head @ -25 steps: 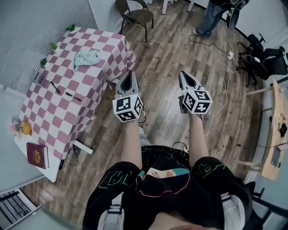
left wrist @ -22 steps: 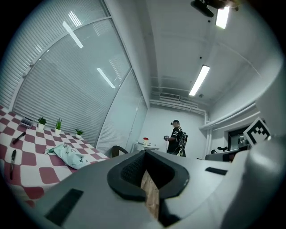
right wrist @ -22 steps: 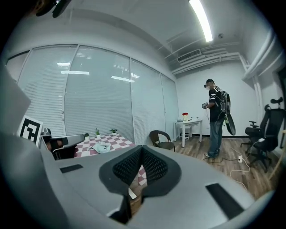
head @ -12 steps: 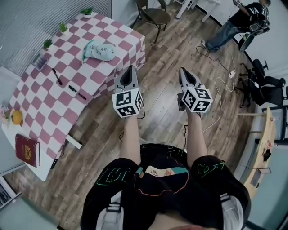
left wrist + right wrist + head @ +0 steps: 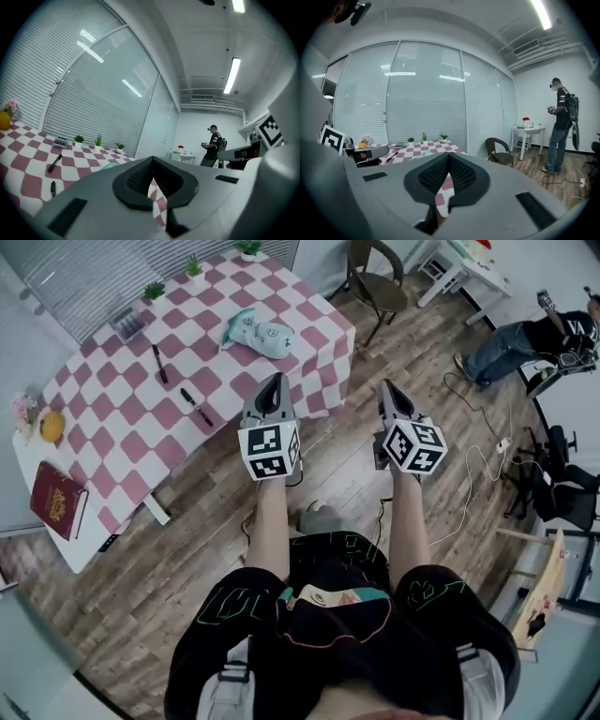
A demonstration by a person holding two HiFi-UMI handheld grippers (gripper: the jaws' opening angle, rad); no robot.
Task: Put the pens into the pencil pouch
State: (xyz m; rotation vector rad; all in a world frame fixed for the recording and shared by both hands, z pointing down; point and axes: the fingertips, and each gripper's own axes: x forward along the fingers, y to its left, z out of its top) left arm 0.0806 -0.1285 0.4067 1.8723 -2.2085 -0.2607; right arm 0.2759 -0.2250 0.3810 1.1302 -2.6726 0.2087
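Pink and white checkered cloth covers the surface (image 5: 112, 442), which fills the 10 o'clock part of the head view. On it the pencil pouch (image 5: 258, 332), pale green, lies near the corner closest to the grippers. Two dark pens lie on the cloth, well apart from the pouch: the first pen (image 5: 159, 363) is at about 9 o'clock from it, and the second pen (image 5: 195, 406) is at about 7 o'clock, nearer to the edge. The left gripper (image 5: 274, 382) is at 6 o'clock from the pouch; its jaws are closed together and hold nothing. The right gripper (image 5: 386, 388), at 3 o'clock from the left one, also has its jaws pressed together with nothing between them. Small potted plants (image 5: 194, 266) stand along the far edge of the surface, and a red book (image 5: 58, 500) lies at its 8 o'clock end. On the wooden floor (image 5: 187, 549) a chair (image 5: 375, 282) stands at 1 o'clock and a person (image 5: 525, 338) at 2 o'clock.
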